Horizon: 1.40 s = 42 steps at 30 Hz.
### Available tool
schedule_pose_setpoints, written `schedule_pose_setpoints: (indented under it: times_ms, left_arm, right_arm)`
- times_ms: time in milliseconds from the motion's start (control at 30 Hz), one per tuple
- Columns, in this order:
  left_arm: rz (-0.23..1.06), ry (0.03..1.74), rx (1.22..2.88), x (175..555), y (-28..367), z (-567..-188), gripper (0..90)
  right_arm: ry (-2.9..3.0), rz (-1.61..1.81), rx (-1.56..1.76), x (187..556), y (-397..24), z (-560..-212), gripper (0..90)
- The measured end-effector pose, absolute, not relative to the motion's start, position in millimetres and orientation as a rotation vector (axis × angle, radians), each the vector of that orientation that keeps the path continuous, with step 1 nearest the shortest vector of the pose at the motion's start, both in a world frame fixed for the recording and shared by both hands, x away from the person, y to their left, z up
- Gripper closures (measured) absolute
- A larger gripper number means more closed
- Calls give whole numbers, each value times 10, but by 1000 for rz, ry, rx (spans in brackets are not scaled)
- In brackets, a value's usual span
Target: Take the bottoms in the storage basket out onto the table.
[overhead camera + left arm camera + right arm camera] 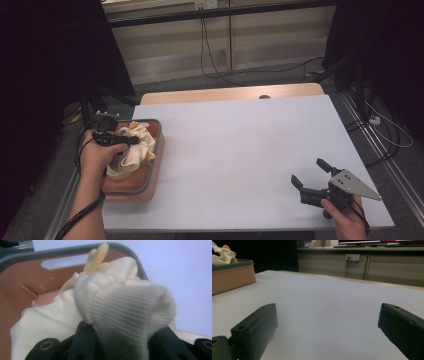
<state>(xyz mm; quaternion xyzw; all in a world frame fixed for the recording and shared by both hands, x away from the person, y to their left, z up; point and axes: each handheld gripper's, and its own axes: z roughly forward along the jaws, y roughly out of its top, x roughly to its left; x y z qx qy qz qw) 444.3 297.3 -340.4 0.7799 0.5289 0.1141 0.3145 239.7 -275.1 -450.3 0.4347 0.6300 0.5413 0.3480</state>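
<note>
Ribbed cream cloth point(130, 315) bulges up close between the two black jaws in the left gripper view, pinched tight by the left gripper point(120, 340); its folds trail down into the pink bin point(22, 277) with the grey rim. A yellowish bit of fabric point(96, 258) sticks up behind the held fold. From the high view, the left hand point(97, 157) comes in from the bottom left, forearm angled up and inward, wrist over the bin's near left side, with the gripper pointing right across the heap of cloth. That bin sits at the left edge of the white table point(240, 150). Well apart, at the table's near right corner, the right hand point(347, 220) holds the right gripper point(310, 172) low and nearly level, aimed left across the tabletop. Its jaws stand wide apart with nothing between them, only bare table ahead
</note>
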Motion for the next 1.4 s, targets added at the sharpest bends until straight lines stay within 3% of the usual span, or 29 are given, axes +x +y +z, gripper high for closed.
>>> schedule_pose_setpoints:
  times_ms: [367, 700, 867, 1033, 1167, 1267, 1400]
  left_arm:
    - [308, 1386, 2035, 4410, 3031, -2970, 714]
    - [325, 1376, 2046, 4397, 3046, -2870, 714]
    - [296, 1344, 2031, 4428, 3094, -3146, 699]
    - [321, 1350, 2080, 4448, 3197, -3672, 663]
    - [363, 1295, 2071, 4441, 3237, -3923, 496]
    - [446, 1280, 2081, 4444, 3224, -3958, 259]
    - [501, 1288, 2093, 4401, 3253, -3917, 149]
  right_arm:
    - [1630, 1404, 1130, 2402, -2756, -4504, 23]
    - [1628, 1405, 1133, 2401, -2762, -4505, 22]
    - [1638, 1409, 1128, 2394, -2743, -4504, 23]
    - [1650, 1417, 1122, 2379, -2728, -4507, 22]
    - [1649, 1419, 1130, 2403, -2721, -4514, 22]
    - [1652, 1418, 1133, 2410, -2715, -4520, 22]
    - [1653, 1418, 1132, 2404, -2715, -4519, 22]
